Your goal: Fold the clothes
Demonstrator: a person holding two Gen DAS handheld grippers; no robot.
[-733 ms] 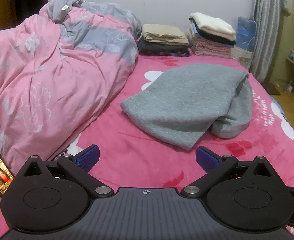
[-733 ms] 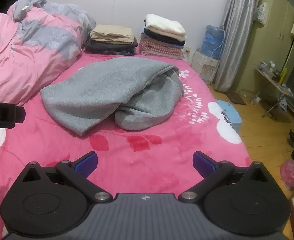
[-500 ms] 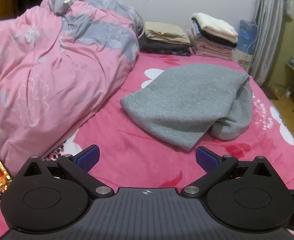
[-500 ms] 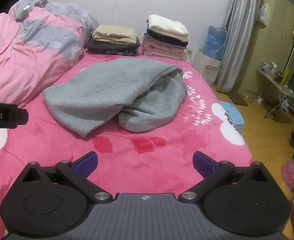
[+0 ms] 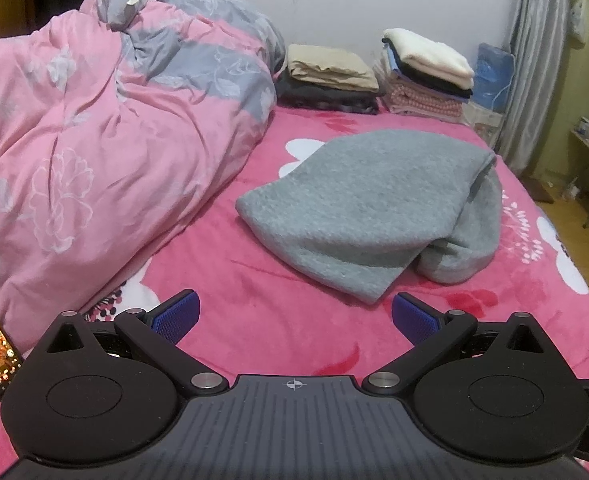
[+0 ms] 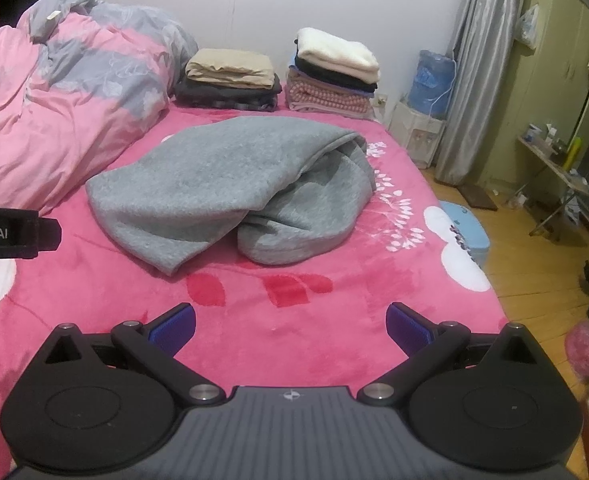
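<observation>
A: Risk was snagging only the top layer of the grey garment (image 5: 366, 208), which lay bunched mid-bed on the pink blanket (image 5: 254, 320); I judged the fold would drag crooked.

B: Fingers?

A: Left gripper (image 5: 294, 316) and right gripper (image 6: 290, 322) both gaped wide, holding nothing.

B: Counts?

A: One garment, two folded stacks (image 6: 230, 80), one duvet (image 5: 94, 128).

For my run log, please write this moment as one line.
phase: approach | left gripper: open, empty | right gripper: open, empty | grey garment: rumpled on bed, untouched | folded stacks: by wall
</observation>
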